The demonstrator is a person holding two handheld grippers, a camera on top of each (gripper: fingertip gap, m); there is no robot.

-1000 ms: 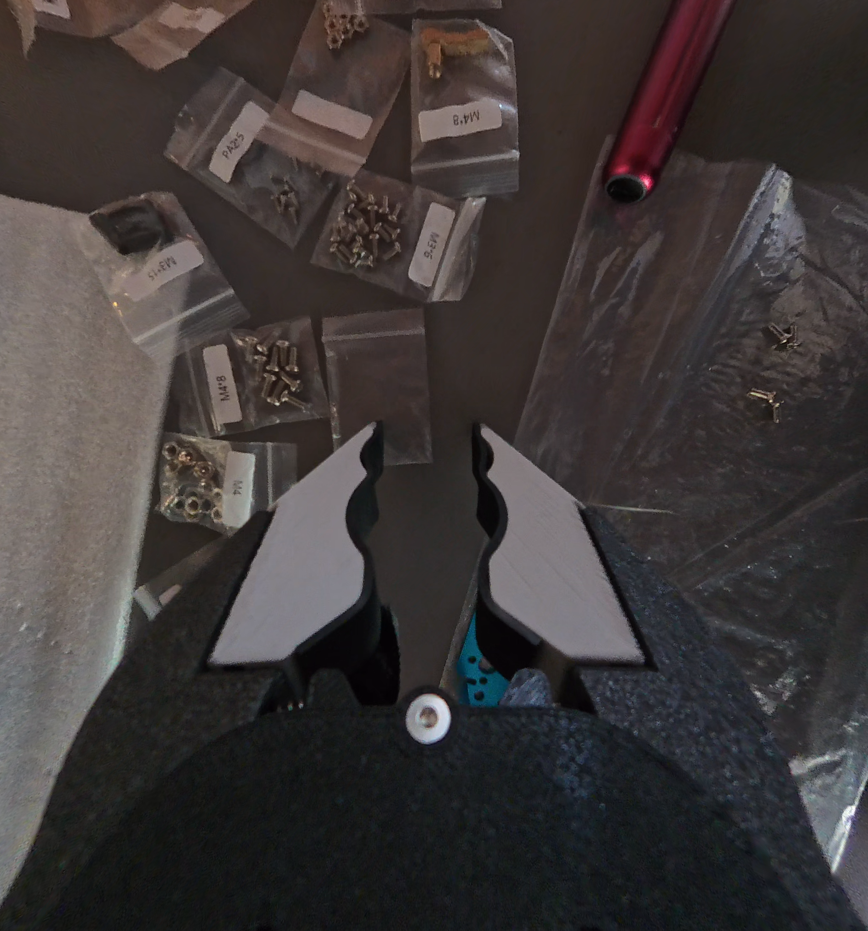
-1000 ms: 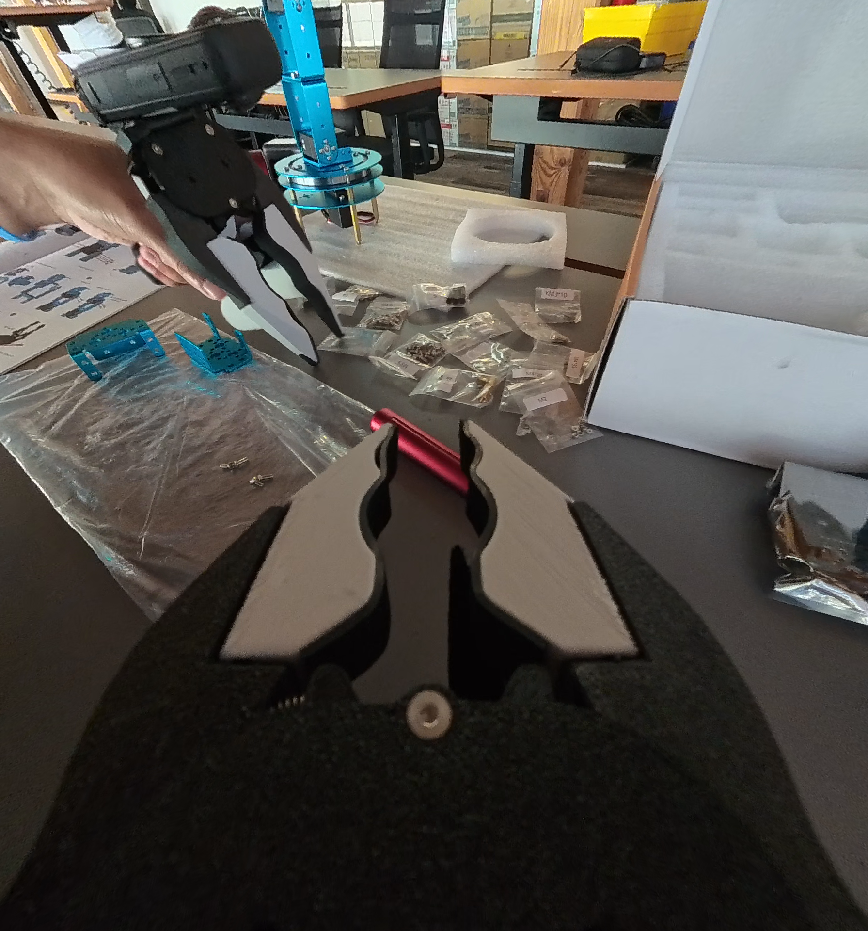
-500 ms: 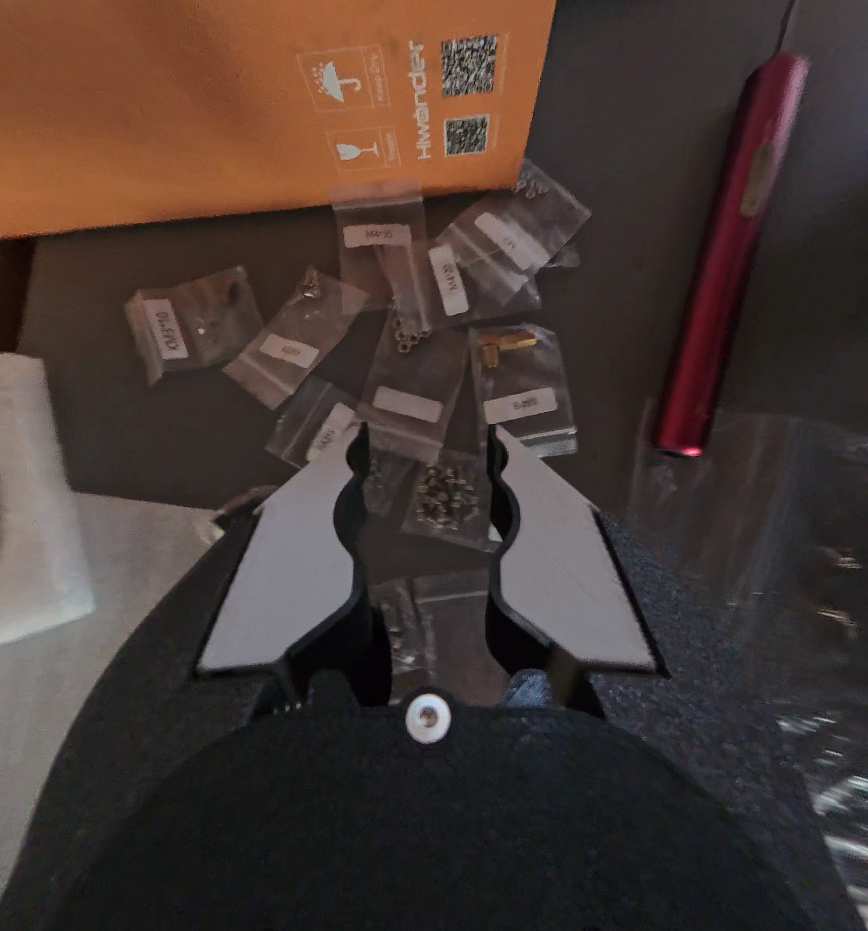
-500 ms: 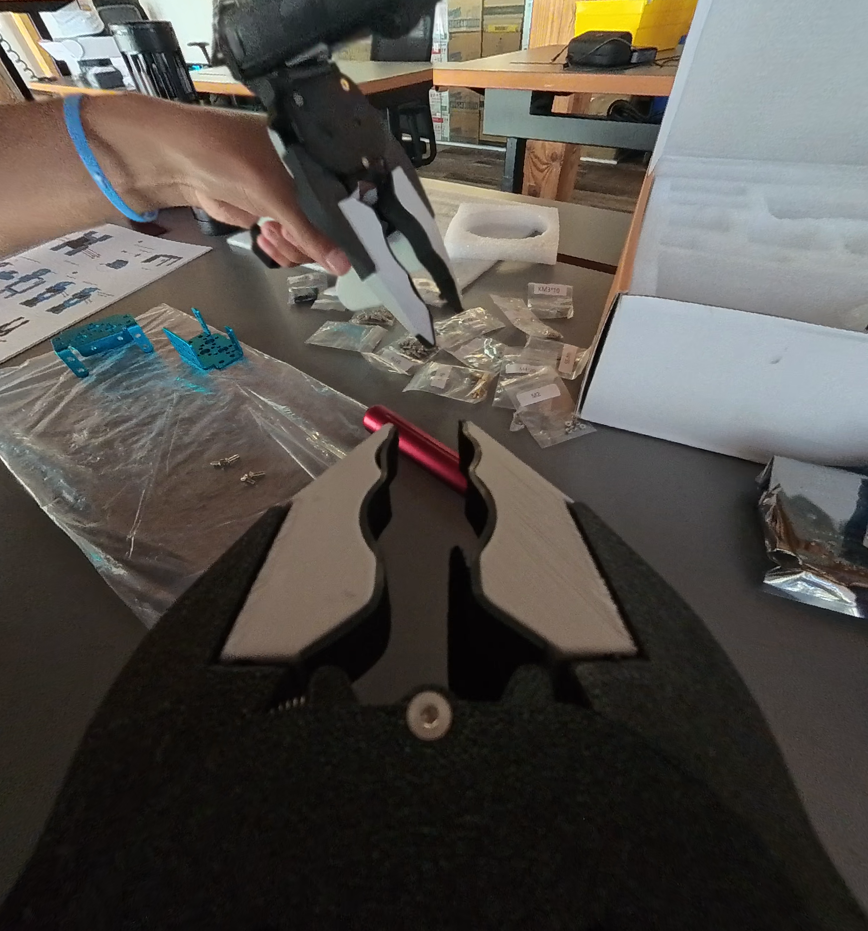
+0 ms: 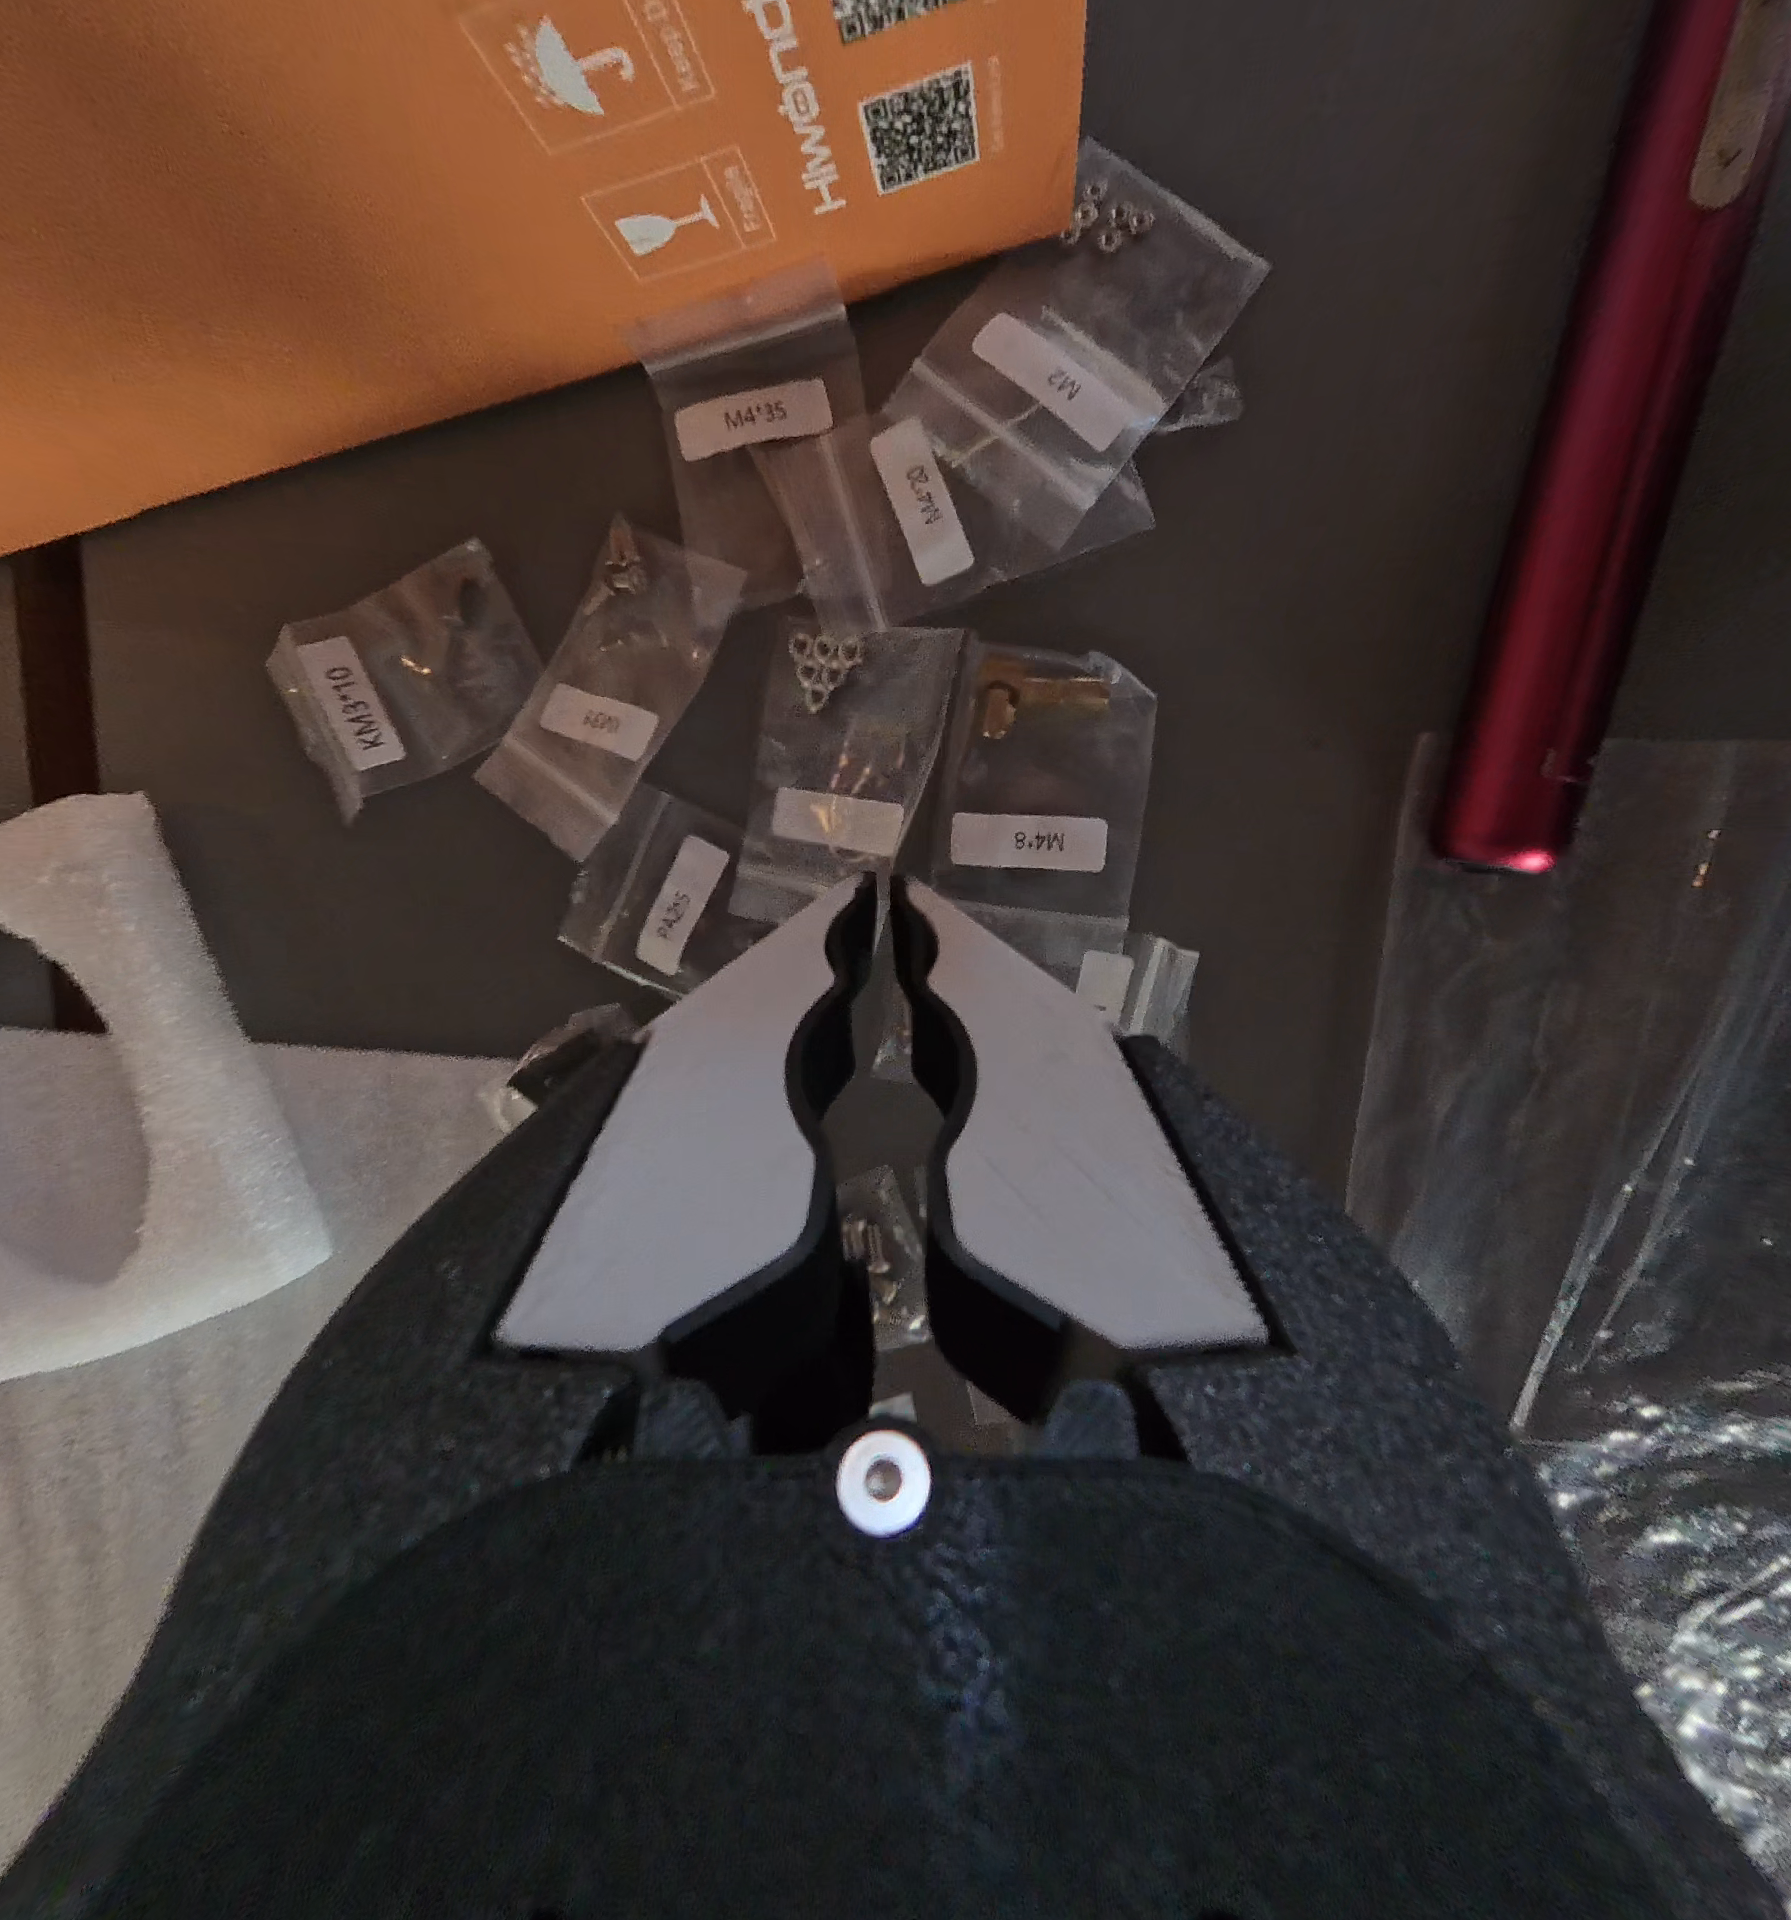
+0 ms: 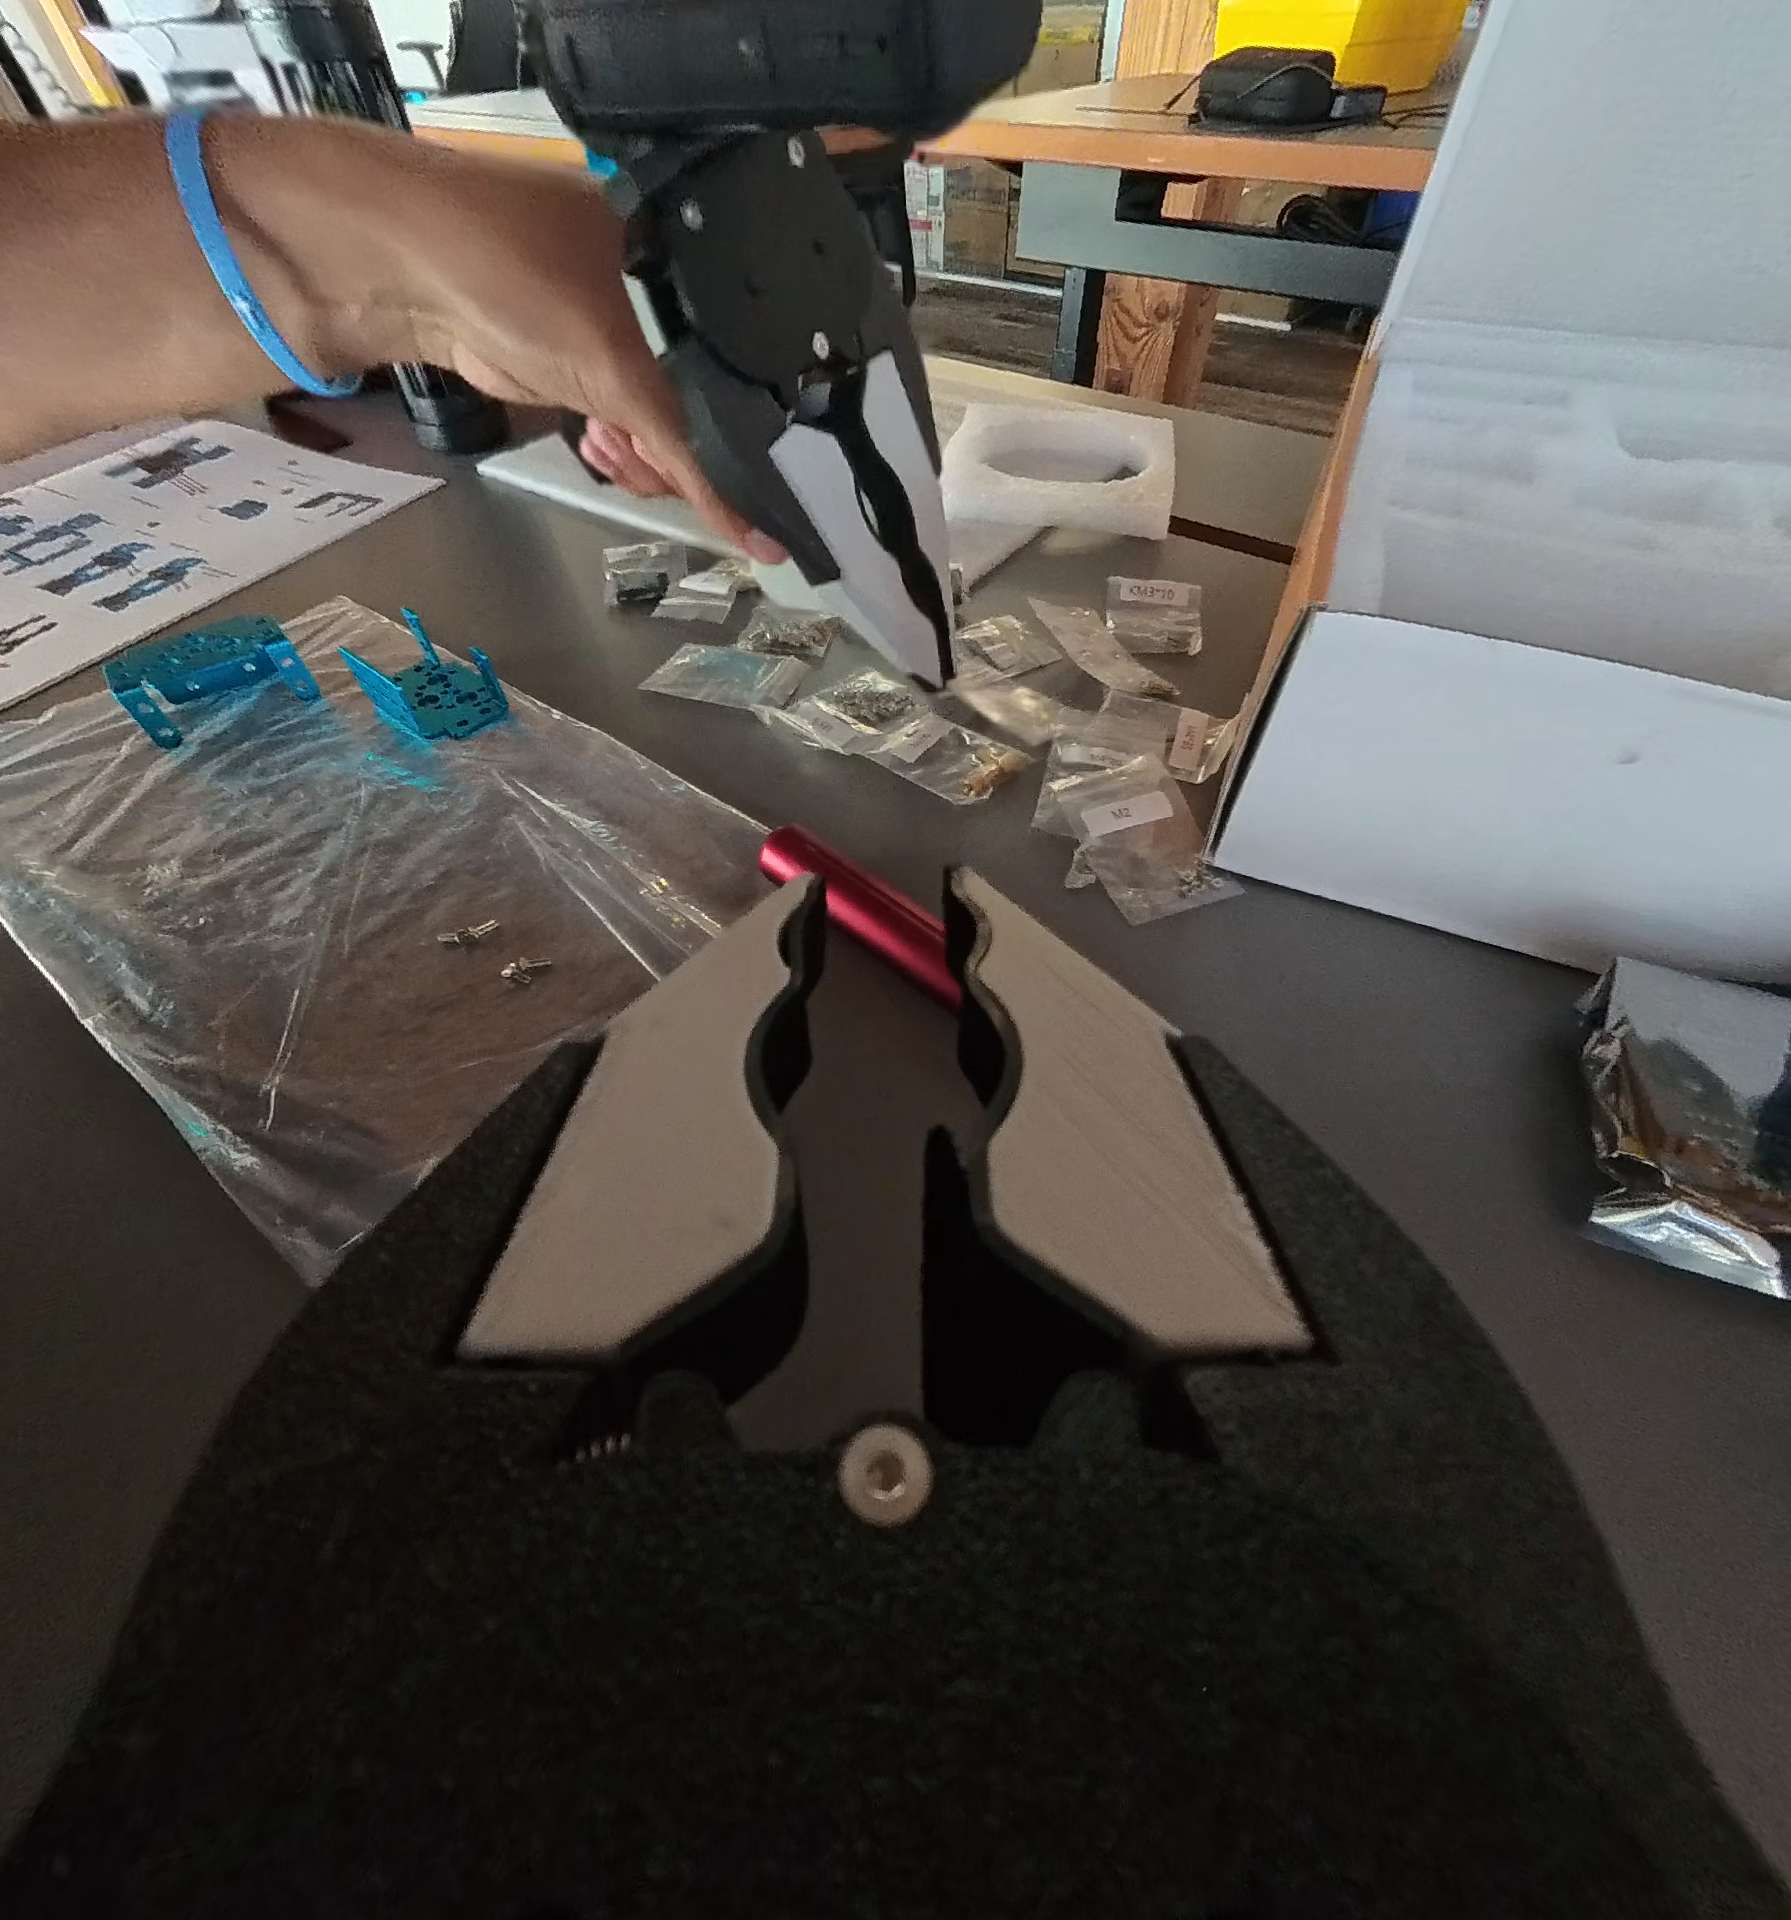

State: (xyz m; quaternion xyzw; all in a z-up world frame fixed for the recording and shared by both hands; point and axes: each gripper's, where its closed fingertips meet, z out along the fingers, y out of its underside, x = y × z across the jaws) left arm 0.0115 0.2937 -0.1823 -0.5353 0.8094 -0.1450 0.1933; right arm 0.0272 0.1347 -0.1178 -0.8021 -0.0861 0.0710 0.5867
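My left gripper [image 5: 878, 885] points down over a scatter of small clear zip bags of screws and nuts. Its jaws are closed on the edge of one small clear bag [image 5: 837, 769] with a white label. In the right wrist view the same left gripper [image 6: 936, 677] is held by a person's hand [image 6: 517, 312], and the pinched bag [image 6: 1005, 709] looks blurred at its tip. My right gripper [image 6: 883, 896] is open and empty, low over the dark table. A red metal tube [image 6: 860, 909] lies just beyond its fingertips; the tube also shows in the left wrist view [image 5: 1618, 468].
An orange box [image 5: 351, 260] stands behind the bags; it looks white from the right [image 6: 1493, 790]. White foam [image 5: 91, 1091] lies on the left. A clear plastic sheet [image 6: 299, 883] carries two blue brackets [image 6: 205, 670] and loose screws [image 6: 496, 951]. A silver foil bag [image 6: 1722, 1122] lies at the right. Spacing between my two grippers at the tips: around 20 centimeters.
My left gripper moved from the plastic sheet's edge over to the bags near the box and closed from open onto one bag. The right gripper has stayed put and open.
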